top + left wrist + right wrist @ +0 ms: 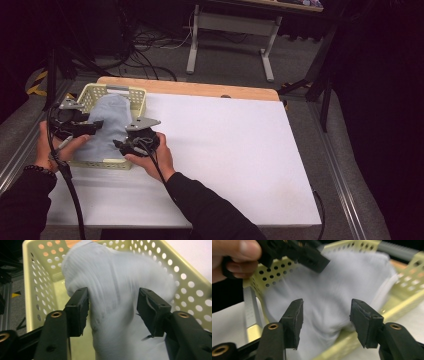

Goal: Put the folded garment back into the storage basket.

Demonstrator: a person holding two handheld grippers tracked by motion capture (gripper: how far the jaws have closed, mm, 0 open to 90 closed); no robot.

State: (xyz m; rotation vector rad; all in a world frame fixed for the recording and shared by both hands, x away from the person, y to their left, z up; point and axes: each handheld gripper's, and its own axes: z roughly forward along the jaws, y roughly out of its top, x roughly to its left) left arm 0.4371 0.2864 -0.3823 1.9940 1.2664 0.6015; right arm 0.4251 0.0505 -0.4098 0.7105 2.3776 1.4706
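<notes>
Left gripper (97,125) and right gripper (119,145) both gape, facing inward

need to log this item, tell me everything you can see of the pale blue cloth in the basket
The pale blue cloth is a soft, finely ribbed knit, crumpled rather than folded. It lies in the yellow perforated basket at the table's left, heaped against its walls. The left gripper and right gripper hover open on either side of it, pads not pressing it.
</notes>
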